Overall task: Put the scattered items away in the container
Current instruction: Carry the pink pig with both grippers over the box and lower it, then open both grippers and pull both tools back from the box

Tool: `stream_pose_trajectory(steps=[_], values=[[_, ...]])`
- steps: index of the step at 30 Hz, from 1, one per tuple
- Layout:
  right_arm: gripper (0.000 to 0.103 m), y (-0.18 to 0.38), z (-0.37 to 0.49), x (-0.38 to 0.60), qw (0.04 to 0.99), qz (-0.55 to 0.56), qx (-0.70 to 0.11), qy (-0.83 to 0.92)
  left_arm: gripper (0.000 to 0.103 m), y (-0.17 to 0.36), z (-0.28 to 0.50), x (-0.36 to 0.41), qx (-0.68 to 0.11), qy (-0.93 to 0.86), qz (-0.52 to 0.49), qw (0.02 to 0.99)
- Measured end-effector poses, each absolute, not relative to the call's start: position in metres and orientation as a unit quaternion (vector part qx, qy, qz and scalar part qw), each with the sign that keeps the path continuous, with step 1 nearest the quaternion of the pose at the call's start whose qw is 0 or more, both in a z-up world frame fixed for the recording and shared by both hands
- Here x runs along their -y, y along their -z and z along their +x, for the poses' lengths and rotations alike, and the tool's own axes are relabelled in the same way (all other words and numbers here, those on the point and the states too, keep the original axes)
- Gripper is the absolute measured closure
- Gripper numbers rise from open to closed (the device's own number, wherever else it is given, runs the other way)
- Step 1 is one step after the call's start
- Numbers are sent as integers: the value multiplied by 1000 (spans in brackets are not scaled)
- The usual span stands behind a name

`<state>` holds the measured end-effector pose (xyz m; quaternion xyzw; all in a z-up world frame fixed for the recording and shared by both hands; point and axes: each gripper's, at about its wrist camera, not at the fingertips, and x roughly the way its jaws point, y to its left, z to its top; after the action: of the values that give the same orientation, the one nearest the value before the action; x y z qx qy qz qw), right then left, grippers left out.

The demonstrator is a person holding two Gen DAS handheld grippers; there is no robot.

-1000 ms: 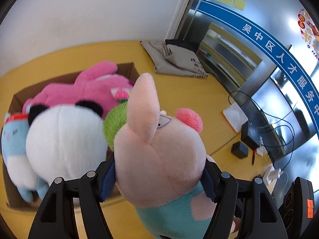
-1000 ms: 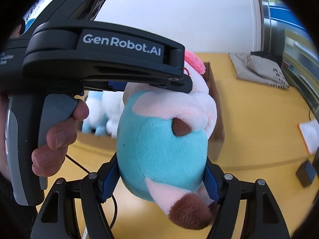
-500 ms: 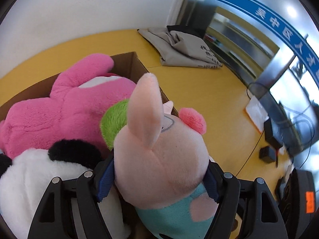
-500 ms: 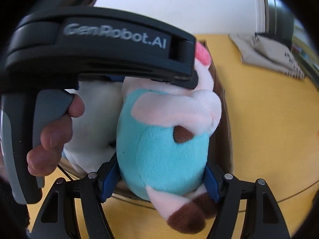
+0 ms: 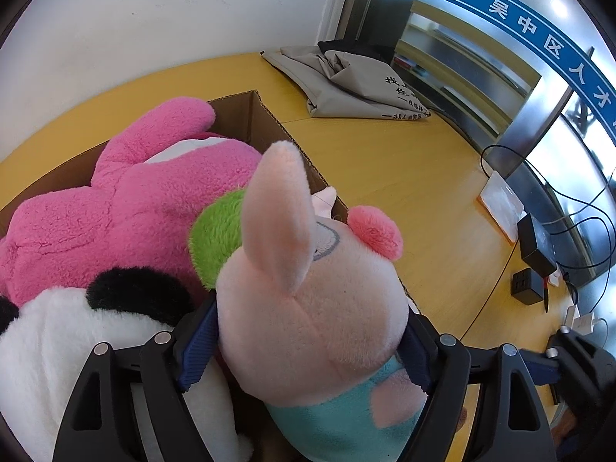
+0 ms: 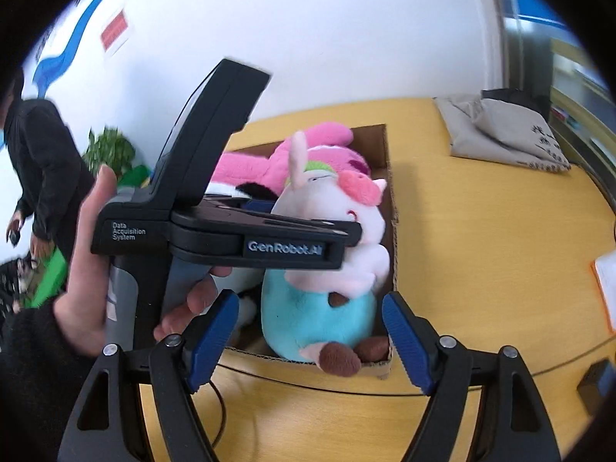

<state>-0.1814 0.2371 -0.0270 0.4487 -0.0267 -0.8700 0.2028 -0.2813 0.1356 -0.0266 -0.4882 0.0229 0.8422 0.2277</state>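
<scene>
Left wrist view: the left gripper (image 5: 308, 340) clamps a pale pink pig plush (image 5: 308, 308) by the head, its blue-padded jaws pressed into both sides of the toy. The pig, in a teal outfit, sits at the near right corner of the cardboard box (image 5: 246, 115), one long ear standing upright. Beside it in the box lie a large pink plush (image 5: 127, 208), a green plush (image 5: 215, 238) and a black-and-white panda plush (image 5: 69, 354) pressed against the gripper's left finger. The box rests on a yellow table (image 5: 404, 169), where a folded grey cloth bag (image 5: 354, 84) lies well apart near the wall, and black adapters and cables sit at the far right edge.

Right wrist view: the right gripper (image 6: 308, 342) hangs wide open and holds nothing, its blue pads apart in front of the box (image 6: 385, 146). Just beyond it the pig plush (image 6: 327, 269) stands upright in the near corner of the box, brown feet at the rim. The left gripper (image 6: 346, 238), marked "GenRobot.AI", grips the toy's head from the left, held by a hand (image 6: 88, 269) in a dark sleeve. A person in black stands at far left.
</scene>
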Motion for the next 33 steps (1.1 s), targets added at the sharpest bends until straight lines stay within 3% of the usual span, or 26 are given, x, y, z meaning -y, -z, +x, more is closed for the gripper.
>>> stream_pose_trajectory(steps=[2, 3, 9, 13, 18, 22, 28, 33], values=[[43, 25, -184, -237, 207, 451, 22, 868, 17, 27, -280, -137, -29, -842, -489, 226], [45, 33, -187, -234, 203, 459, 16, 865, 17, 27, -280, -139, -35, -841, -490, 225], [45, 49, -186, -227, 190, 477, 9, 858, 16, 5, -269, -130, -27, -850, -478, 221], [43, 53, -184, -226, 179, 477, 4, 861, 16, -1, -267, -121, 2, -857, -467, 218], [39, 46, -175, -229, 162, 467, 8, 870, 8, 12, -271, -134, -17, -865, -465, 191], [24, 29, -153, -241, 143, 441, 12, 886, 8, 3, -266, -135, -9, -867, -465, 177], [22, 7, -114, -247, 110, 402, -5, 909, 9, -53, -214, -104, 4, -903, -400, 157], [22, -5, -95, -245, 113, 390, 3, 914, 4, -99, -146, -58, 19, -930, -349, 111]])
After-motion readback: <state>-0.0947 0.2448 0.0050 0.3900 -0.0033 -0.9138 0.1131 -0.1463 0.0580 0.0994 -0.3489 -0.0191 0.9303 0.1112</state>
